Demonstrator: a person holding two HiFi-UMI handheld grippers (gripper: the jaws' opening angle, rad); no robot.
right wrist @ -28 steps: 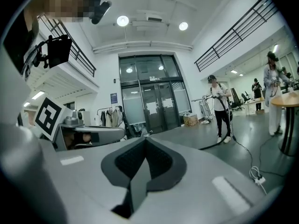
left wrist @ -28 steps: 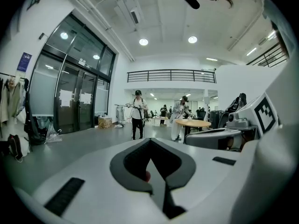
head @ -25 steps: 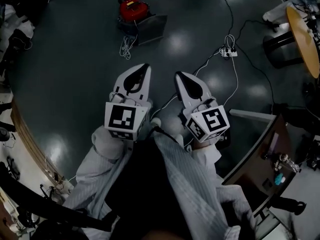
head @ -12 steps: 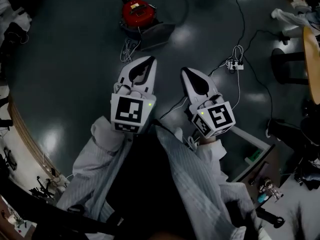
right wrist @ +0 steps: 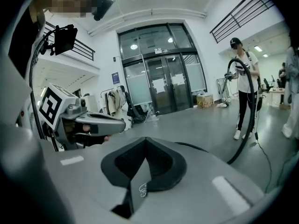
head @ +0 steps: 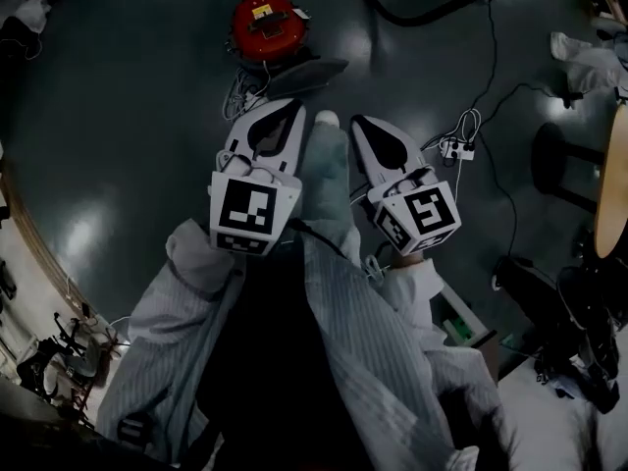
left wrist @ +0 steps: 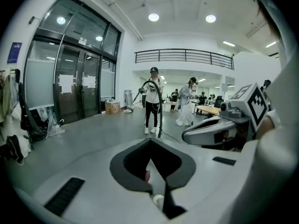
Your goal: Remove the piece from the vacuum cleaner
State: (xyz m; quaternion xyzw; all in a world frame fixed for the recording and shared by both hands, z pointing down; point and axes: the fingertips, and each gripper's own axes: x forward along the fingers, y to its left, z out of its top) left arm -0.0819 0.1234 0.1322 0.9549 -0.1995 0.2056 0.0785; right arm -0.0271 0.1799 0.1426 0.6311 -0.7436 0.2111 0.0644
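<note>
In the head view the red canister vacuum cleaner (head: 267,23) stands on the dark floor at the top. A grey flat piece (head: 299,75) lies against its near side, and a black hose (head: 412,13) curves off to the right. My left gripper (head: 285,107) points at the grey piece from just below it, shut and holding nothing. My right gripper (head: 361,122) is beside it, also shut and holding nothing. A shoe and trouser leg (head: 327,165) show between them. Both gripper views look level across a hall, left gripper (left wrist: 150,141) and right gripper (right wrist: 145,139).
A white power strip (head: 453,148) with cables lies right of the grippers. A black stool (head: 564,160) and a round table edge (head: 613,194) stand at the right. In the hall a person (left wrist: 153,101) holds a vacuum hose (right wrist: 243,101), in front of glass doors (right wrist: 163,83).
The vacuum cleaner has come closer to the grippers as I walked toward it. A foot has stepped forward between the two grippers. Both stay shut.
</note>
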